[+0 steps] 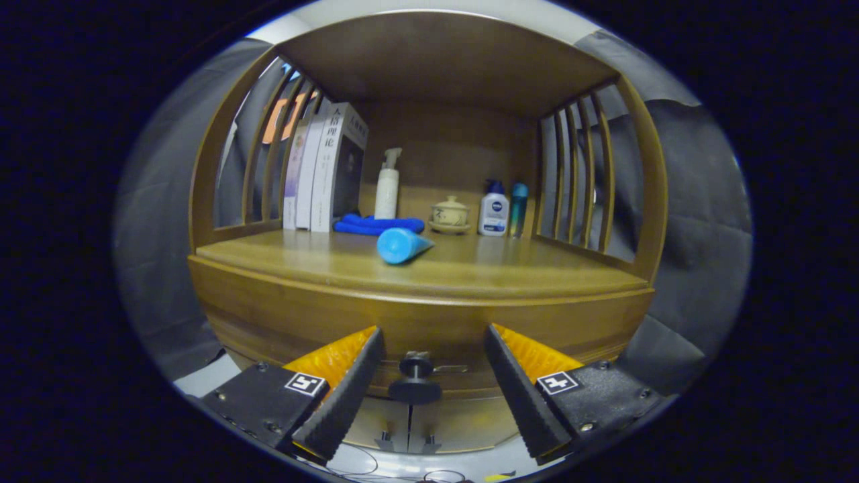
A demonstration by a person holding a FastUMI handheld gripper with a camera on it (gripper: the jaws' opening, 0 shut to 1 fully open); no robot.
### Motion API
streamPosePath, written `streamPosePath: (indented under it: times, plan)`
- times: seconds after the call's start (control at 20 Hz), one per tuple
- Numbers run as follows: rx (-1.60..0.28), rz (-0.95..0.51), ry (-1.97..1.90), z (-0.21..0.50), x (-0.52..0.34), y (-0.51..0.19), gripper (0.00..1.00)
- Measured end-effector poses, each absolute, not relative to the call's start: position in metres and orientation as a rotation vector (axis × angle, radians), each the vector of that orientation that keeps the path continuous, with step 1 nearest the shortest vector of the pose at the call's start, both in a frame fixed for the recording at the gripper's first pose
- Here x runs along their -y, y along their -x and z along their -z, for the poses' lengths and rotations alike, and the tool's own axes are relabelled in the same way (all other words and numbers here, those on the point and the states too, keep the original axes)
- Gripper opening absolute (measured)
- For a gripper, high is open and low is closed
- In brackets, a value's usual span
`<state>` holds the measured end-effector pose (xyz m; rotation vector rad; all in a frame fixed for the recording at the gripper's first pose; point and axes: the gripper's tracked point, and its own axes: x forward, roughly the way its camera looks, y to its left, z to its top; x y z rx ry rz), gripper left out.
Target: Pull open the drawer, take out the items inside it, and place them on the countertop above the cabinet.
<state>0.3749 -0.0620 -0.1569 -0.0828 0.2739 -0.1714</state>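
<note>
A wooden cabinet faces me, its drawer front [416, 325] closed under the countertop [470, 268]. The drawer's dark round knob [415, 379] sits right between my two fingers, a little ahead of them. My gripper [434, 335] is open, its fingers spread well apart on either side of the knob and touching nothing. A blue tube [401, 245] lies on its side on the countertop near the front. What the drawer holds is hidden.
At the back of the countertop stand three books [325, 171], a white pump bottle [387, 186], a blue cloth [376, 225], a lidded ceramic cup [449, 215], a white lotion bottle [494, 211] and a teal bottle [518, 208]. Slatted wooden sides [584, 181] and a top board enclose the shelf. Cabinet doors [409, 422] lie below the drawer.
</note>
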Motion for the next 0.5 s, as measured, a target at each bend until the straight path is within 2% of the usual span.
streamPosePath:
  times: [0.25,0.5]
  plan:
    - [-0.284,0.149,0.036,0.144,0.063,-0.364,1.00]
    - [-0.282,0.089,-0.014,0.124,0.057,-0.317,1.00]
